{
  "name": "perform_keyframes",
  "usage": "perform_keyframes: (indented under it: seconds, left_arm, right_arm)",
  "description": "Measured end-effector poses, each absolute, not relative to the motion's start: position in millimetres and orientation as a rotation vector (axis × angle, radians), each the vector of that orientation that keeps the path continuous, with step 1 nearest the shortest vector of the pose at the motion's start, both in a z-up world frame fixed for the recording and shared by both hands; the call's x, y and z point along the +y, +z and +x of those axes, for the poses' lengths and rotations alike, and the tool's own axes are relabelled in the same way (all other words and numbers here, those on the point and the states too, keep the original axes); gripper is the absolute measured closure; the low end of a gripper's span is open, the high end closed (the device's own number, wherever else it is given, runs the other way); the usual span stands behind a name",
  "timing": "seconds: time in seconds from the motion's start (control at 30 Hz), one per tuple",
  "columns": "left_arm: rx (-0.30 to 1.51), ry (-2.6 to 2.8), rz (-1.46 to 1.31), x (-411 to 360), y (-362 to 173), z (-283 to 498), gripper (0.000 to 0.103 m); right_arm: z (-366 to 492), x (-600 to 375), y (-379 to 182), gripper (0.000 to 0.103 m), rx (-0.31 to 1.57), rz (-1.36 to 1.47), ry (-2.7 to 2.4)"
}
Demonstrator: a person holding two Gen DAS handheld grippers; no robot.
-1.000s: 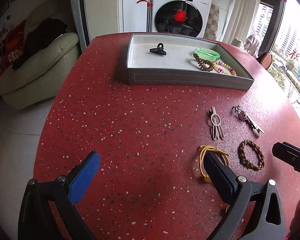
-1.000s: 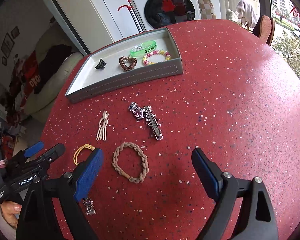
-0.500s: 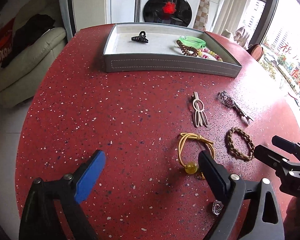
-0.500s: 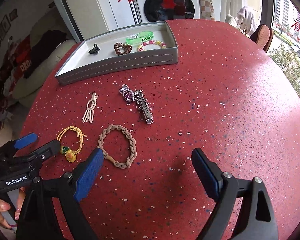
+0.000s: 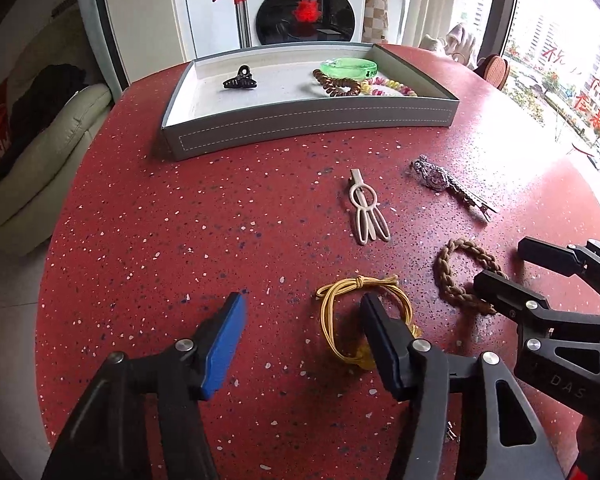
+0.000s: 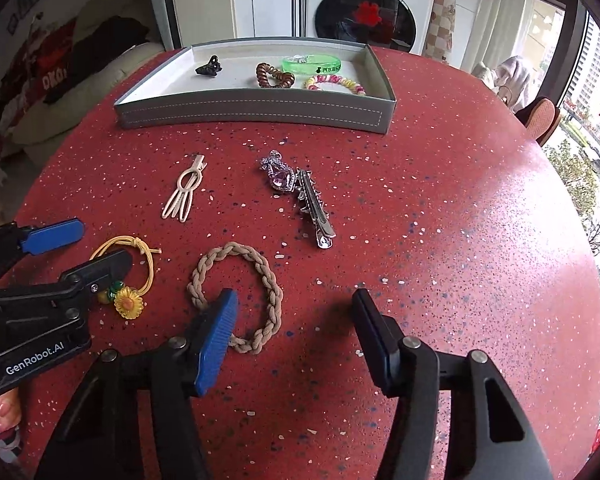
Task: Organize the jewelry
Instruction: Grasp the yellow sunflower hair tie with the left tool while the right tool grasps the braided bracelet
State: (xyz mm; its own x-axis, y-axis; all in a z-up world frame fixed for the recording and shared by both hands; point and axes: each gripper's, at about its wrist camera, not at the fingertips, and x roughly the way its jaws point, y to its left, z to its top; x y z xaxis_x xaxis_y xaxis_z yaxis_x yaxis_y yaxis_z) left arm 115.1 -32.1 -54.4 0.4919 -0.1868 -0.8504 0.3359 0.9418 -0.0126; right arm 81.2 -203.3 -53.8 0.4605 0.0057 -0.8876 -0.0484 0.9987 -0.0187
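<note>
Left gripper [image 5: 302,314]: jaws spread wide, holding nothing; yellow hair tie [image 5: 364,312] under its right finger.
Right gripper [image 6: 294,310]: jaws spread, empty; braided tan bracelet [image 6: 236,292] at its left finger.
Ahead: bare red tabletop [image 6: 440,208], then grey tray [image 6: 256,110].

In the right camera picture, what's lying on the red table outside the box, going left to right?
Yellow sunflower hair tie → cream hair clip → braided tan hair tie → purple jeweled clip.
</note>
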Motion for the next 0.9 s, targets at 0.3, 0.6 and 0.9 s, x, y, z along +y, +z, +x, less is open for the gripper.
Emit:
perform_keyframes:
  seconds: [0.3, 0.6, 0.9]
  left_arm:
    - [1.008, -0.338, 0.150, -32, -52, 112, 0.078]
    - [0.978, -0.393, 0.129, -31, -44, 101, 0.078]
    - [0.984, -0.410, 0.061, -22, -36, 103, 0.078]
  right_arm:
    - [79, -195, -51, 0.064, 1.098, -0.052, 0.062]
    - [75, -191, -50, 0.096, 1.093, -0.048, 0.073]
    - [73, -209, -37, 0.096, 1.058, 0.031, 0.064]
